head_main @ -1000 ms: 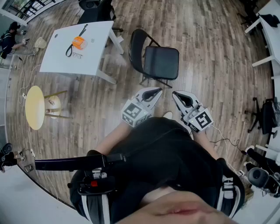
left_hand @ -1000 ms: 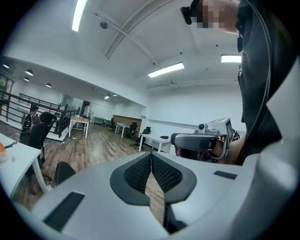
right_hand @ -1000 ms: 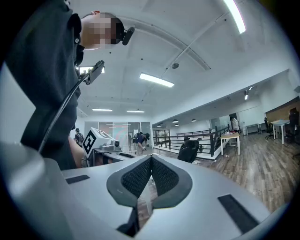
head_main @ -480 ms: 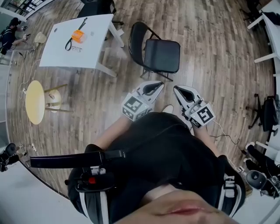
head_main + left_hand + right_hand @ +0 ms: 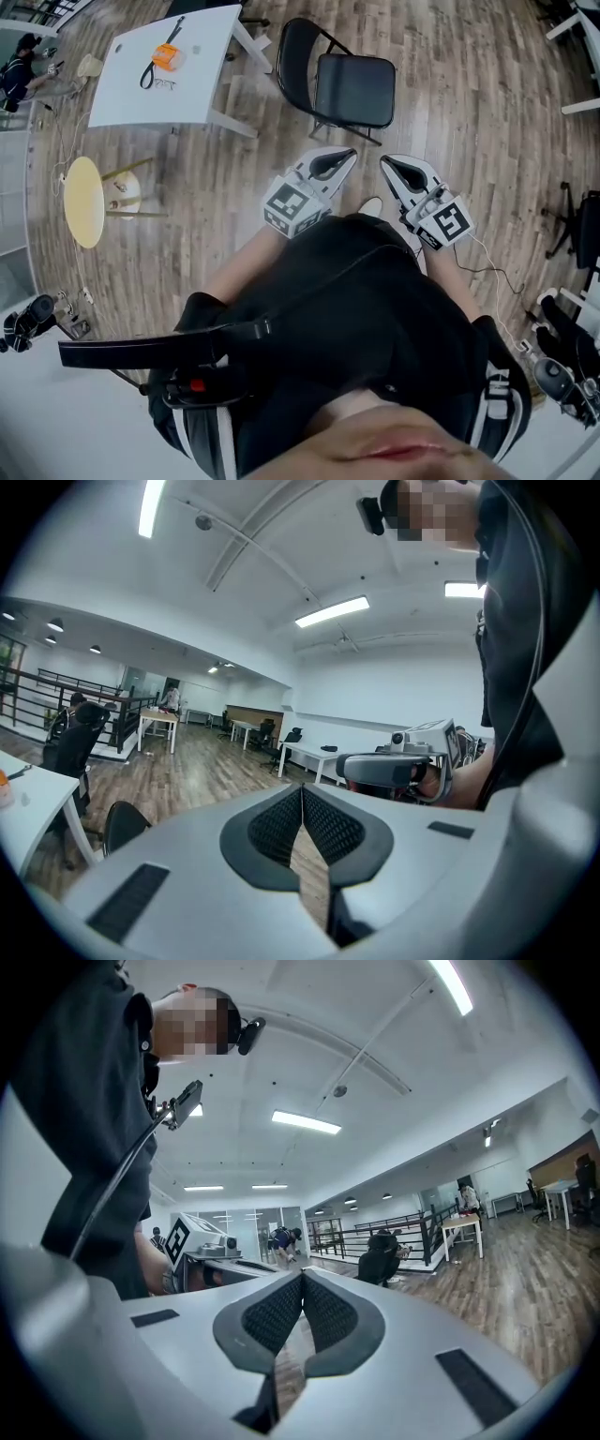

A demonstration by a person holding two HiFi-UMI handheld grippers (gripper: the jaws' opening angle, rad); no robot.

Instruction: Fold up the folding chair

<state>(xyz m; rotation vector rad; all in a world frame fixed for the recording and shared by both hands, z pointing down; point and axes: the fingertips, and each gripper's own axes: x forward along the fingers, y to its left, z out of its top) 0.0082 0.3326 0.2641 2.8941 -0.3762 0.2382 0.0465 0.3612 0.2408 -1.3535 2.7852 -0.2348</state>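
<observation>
Two hand-held grippers, one in each of my hands, point forward side by side in front of my body, seen from above. My left gripper (image 5: 345, 157) has its jaws pressed fully together, with nothing between them. My right gripper (image 5: 388, 164) is closed just as tightly and is also empty. Their tips angle toward each other, near but not touching.

Ahead of both tips, and clear of them, the black folding chair (image 5: 354, 89) stands unfolded on the wooden floor (image 5: 469, 112). Its seat is flat and its curved backrest rises on the side nearer my left gripper. Neither gripper touches the chair.

Well off to the left of my left gripper stands a white table (image 5: 178, 94) with an orange object (image 5: 167, 56) lying on it. A round yellow-topped stool (image 5: 84, 200) stands on that same side.
</observation>
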